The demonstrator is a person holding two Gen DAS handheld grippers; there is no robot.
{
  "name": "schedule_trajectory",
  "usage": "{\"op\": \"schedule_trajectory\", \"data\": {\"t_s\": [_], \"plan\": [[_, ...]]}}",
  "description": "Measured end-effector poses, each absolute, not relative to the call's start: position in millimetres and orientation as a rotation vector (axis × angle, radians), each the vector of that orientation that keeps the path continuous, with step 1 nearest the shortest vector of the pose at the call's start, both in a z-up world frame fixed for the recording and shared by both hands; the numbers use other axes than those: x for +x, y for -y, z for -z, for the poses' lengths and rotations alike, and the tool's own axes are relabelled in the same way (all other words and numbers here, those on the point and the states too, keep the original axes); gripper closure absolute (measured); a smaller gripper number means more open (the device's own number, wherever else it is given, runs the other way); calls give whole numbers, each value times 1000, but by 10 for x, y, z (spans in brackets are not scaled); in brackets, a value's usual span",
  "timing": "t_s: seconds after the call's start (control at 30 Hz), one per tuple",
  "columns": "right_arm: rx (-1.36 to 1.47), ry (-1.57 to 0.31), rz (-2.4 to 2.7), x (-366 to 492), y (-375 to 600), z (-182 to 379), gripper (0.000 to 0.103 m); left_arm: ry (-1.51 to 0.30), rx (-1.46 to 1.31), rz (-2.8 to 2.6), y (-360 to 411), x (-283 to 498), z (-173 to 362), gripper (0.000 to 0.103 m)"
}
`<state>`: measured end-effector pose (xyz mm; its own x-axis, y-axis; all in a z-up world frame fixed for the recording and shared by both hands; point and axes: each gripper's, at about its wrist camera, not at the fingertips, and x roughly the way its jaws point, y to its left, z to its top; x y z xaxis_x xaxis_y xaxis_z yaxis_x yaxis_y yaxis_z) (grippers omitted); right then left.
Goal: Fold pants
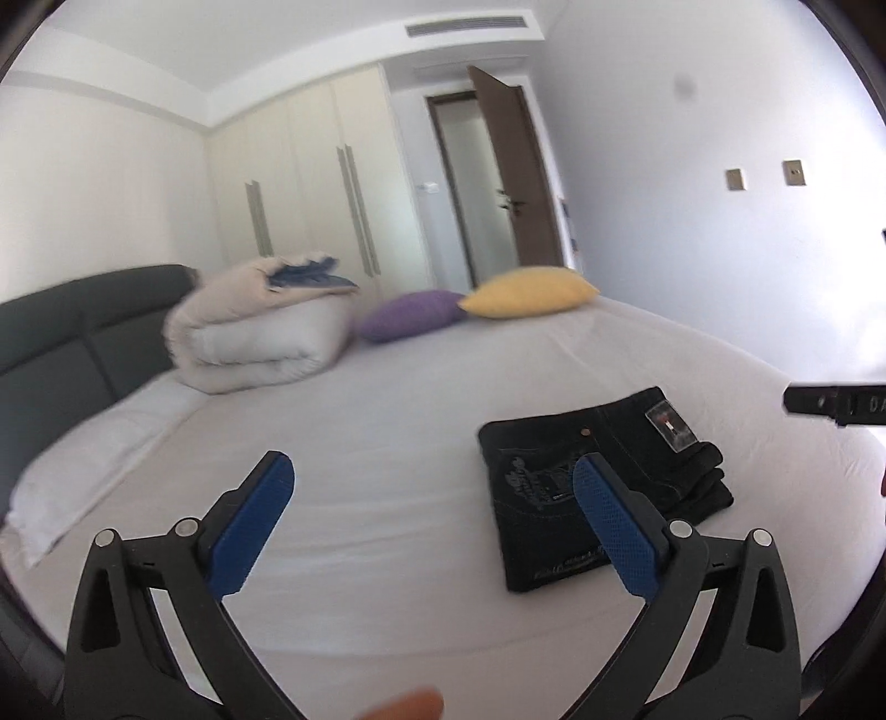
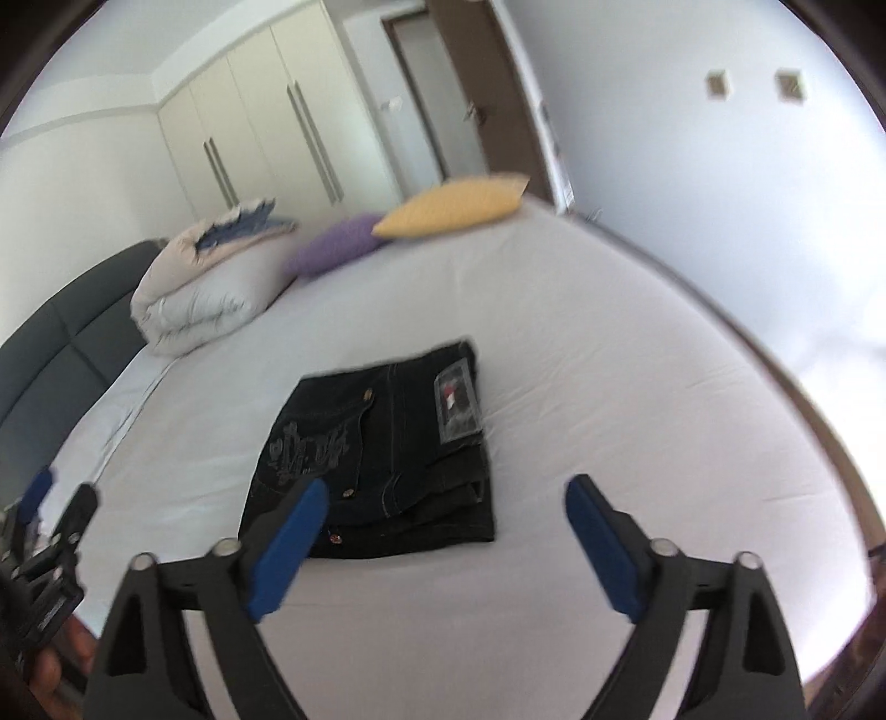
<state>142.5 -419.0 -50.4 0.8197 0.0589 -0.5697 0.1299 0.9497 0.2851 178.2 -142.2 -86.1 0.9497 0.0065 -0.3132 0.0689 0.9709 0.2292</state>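
- The left hand-held gripper [image 1: 433, 487] hangs above the bed with its blue pads spread wide and nothing between them.
- The right hand-held gripper [image 2: 446, 495] is likewise spread wide and empty, its left pad [image 2: 288, 545] overlapping the near edge of the pants in the picture.
- The pants [image 2: 382, 448], black denim, lie folded into a compact rectangle on the middle of the bed [image 2: 609, 399]; the long axis runs from near to far, with the stacked folds at the near right corner and a tag [image 2: 458, 407] on top.
- Bare white sheet surrounds the pants on every side; the bed's right edge is well apart.
- At the far end sit a rolled duvet [image 1: 260, 327], a purple pillow [image 1: 410, 313] and a yellow pillow [image 1: 529, 291].
- Only the left view shows the ceiling vent [image 1: 465, 25]; only the right view shows the other gripper at its left margin.
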Motion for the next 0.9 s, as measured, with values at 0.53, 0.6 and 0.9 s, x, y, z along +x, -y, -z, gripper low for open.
{"op": "schedule_trajectory", "data": {"t_s": [0.53, 0.6, 0.9], "plan": [[44, -361, 151, 395, 3804, -439, 0, -583, 42, 95, 1232, 1121, 514, 0], [26, -389, 155, 386, 3768, -419, 0, -632, 38, 104, 1251, 1152, 617, 0], [83, -582, 152, 600, 3736, -12, 0, -721, 50, 68, 1284, 1485, 1072, 0]]}}
